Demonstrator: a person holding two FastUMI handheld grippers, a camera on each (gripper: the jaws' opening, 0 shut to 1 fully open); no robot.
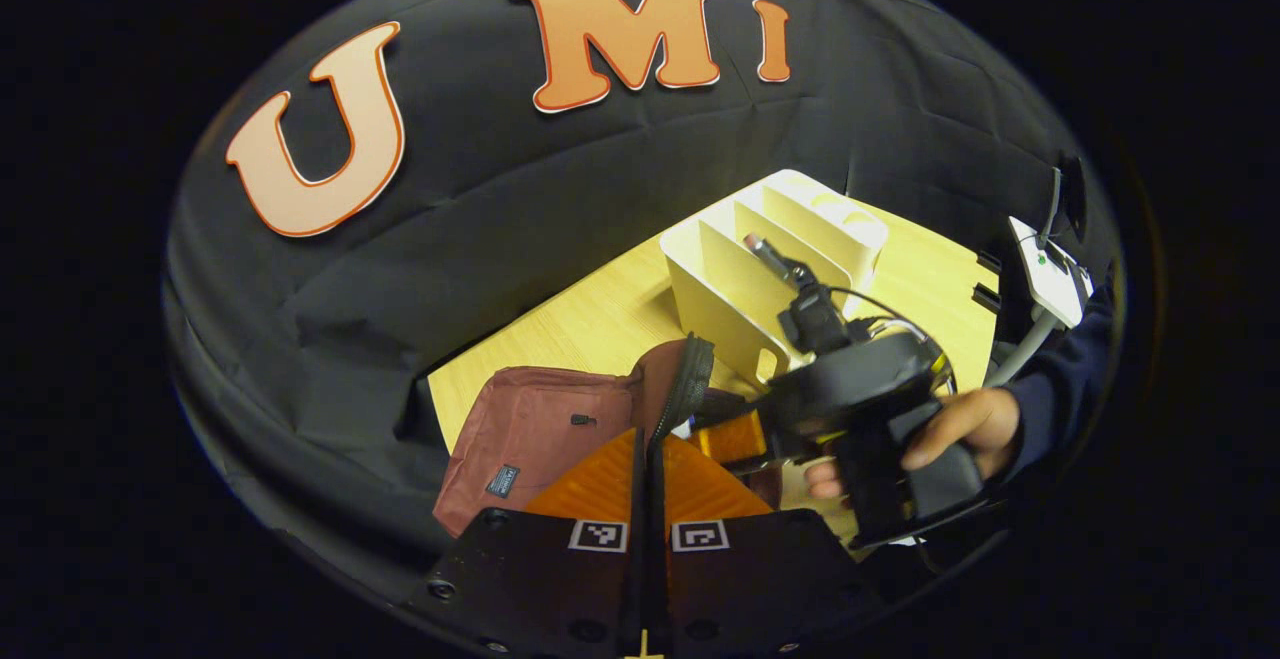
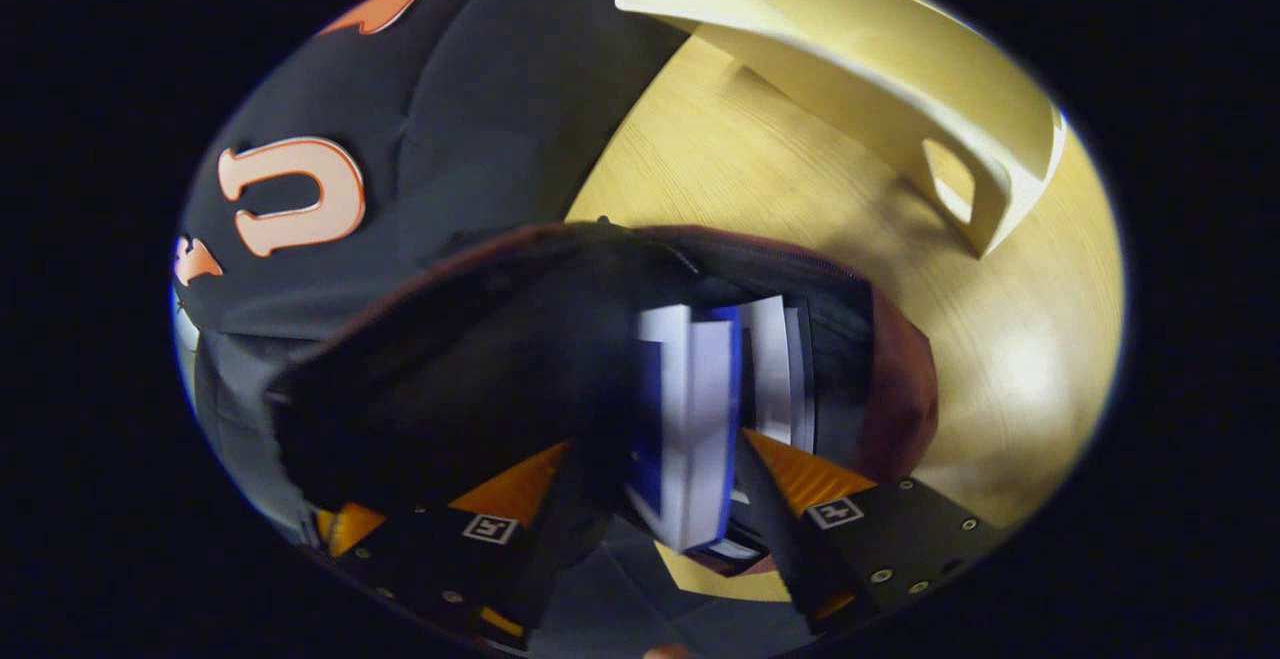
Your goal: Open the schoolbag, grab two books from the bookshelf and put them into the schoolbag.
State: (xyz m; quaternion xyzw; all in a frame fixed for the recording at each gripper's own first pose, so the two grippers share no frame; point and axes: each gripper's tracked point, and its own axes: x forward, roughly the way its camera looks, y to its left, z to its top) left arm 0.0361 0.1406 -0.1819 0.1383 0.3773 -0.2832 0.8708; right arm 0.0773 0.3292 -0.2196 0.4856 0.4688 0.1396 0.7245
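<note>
The maroon schoolbag (image 1: 530,429) lies on the wooden table with its zipper undone. My left gripper (image 1: 645,444) is shut on the bag's zipper edge (image 1: 690,369) and holds the mouth up. In the left gripper view the right gripper (image 1: 730,436), held by a hand (image 1: 960,429), points into the bag. In the right gripper view a blue and white book (image 2: 690,419) stands blurred between the spread fingers of my right gripper (image 2: 657,444), inside the bag's dark mouth (image 2: 480,369). A second book (image 2: 775,369) sits behind it in the bag. The cream bookshelf (image 1: 770,259) stands behind the bag.
The wooden table (image 2: 760,189) runs to the right of the bag up to the bookshelf (image 2: 900,79). Black cloth wall hangs close behind and left of the bag. A white device (image 1: 1045,274) with a cable sits at the table's far right.
</note>
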